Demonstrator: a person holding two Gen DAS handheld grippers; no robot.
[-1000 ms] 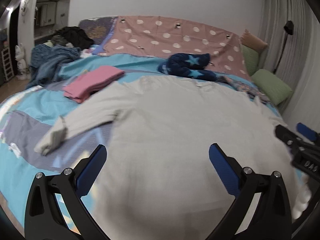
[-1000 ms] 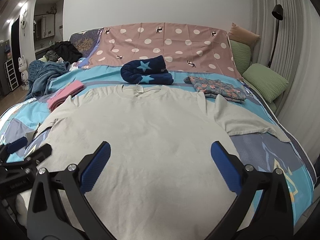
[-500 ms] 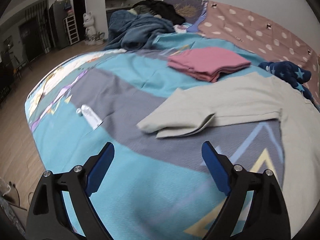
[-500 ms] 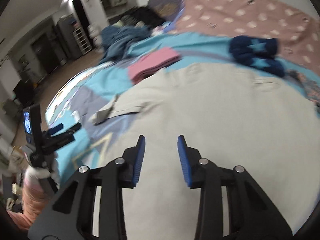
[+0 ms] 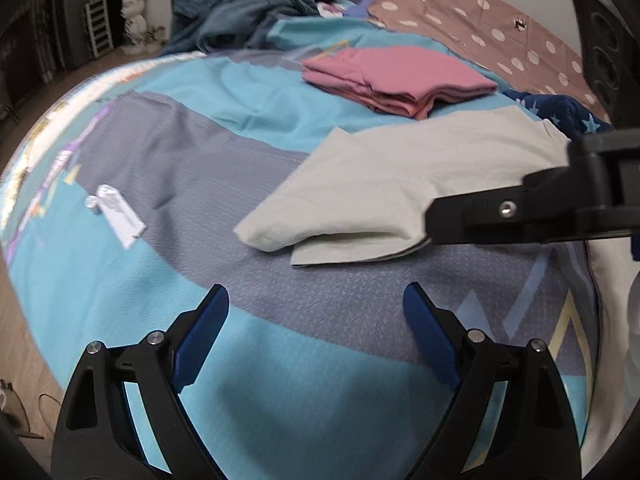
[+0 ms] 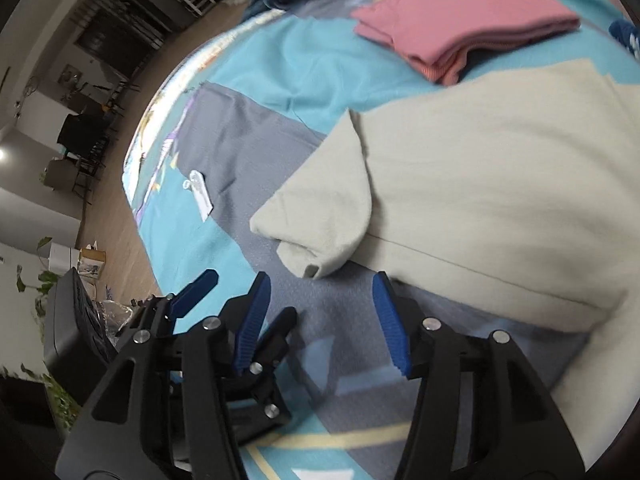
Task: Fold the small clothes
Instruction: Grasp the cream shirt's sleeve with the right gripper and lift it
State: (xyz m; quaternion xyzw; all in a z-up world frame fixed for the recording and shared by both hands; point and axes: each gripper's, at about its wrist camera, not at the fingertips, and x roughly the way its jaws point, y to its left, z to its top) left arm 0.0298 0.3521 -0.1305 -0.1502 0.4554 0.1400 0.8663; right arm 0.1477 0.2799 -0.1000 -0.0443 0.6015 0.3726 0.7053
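Blue rubber pads line both my tools, and neither pair presses on anything. My left gripper stands wide apart over bare bedspread. My right gripper is about half apart, and its jaws have just been opening with only bedspread between them.

Just beyond the right gripper's tips, at twelve o'clock, lies the cuff of the cream shirt's sleeve, crumpled and doubled over on itself. The cream shirt spreads from there toward two and three o'clock, flat on the bed.

By my reading the fold has barely begun: the body lies spread out, but this sleeve needs straightening before it can be turned in. A pink folded garment sits at one o'clock, apparently finished, with a navy star-print piece beside it.

A small white tube lies at ten o'clock; its print is too blurred to read, and I find no other writing.
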